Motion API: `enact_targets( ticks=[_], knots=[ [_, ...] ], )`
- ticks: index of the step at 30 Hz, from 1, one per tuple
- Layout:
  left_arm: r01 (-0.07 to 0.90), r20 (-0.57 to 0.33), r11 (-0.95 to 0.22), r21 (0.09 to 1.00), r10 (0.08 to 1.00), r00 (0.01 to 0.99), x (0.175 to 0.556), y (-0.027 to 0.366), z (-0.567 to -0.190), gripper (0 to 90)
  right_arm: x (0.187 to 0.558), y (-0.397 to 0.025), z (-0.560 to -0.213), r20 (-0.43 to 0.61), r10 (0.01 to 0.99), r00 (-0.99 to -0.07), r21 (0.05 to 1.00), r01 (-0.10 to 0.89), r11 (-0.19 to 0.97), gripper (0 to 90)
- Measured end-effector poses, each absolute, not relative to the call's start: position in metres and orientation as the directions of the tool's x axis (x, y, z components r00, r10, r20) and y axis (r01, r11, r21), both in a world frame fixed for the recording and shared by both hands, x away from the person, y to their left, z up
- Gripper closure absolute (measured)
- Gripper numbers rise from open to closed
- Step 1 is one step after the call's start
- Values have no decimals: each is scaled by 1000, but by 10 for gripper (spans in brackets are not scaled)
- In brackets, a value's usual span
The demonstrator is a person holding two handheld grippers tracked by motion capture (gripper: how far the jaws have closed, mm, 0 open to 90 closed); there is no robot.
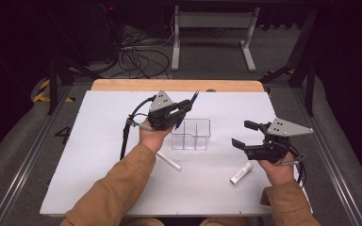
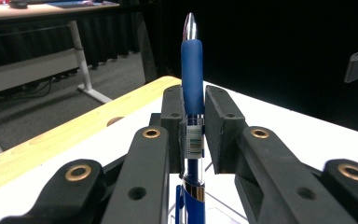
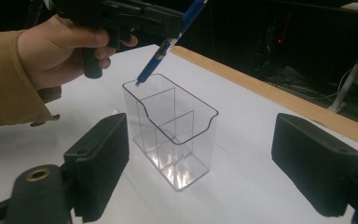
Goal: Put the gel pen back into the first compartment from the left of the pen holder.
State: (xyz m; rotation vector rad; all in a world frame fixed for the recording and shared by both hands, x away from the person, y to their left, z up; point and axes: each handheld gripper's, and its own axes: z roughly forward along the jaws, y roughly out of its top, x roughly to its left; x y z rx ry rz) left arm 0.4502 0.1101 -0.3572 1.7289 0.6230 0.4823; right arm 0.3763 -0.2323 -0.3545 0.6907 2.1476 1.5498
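A blue pen is clamped in my left gripper, tilted, its lower end at the rim of a clear divided box. In the left gripper view the pen stands upright between the jaws of that gripper, silver tip up. My right gripper hovers to the right of the box, jaws wide apart and holding nothing. In the right gripper view the box stands ahead of the right gripper, and the pen slants down from the left gripper to the box's far corner.
A white marker lies on the white tabletop near my right hand. Another white pen lies by my left forearm. A wooden strip edges the table's far side; cables and a table frame sit on the floor beyond.
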Motion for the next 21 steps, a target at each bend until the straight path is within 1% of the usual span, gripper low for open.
enact_targets(
  ticks=[8,13,17,21],
  knots=[
    [161,5,-201,966,641,767,455,107,-363,788,377,-232,-355,-32,601,-798,952,160,263,194],
    [182,-11,-202,962,640,769,455,109,-363,788,376,-232,-355,-34,602,-798,952,158,263,194],
    [181,3,-222,958,639,769,454,110,-363,787,376,-232,-355,-33,601,-799,953,157,261,180],
    [197,-9,-220,955,644,765,455,111,-364,787,375,-231,-354,-37,598,-801,955,149,258,164]
  ],
)
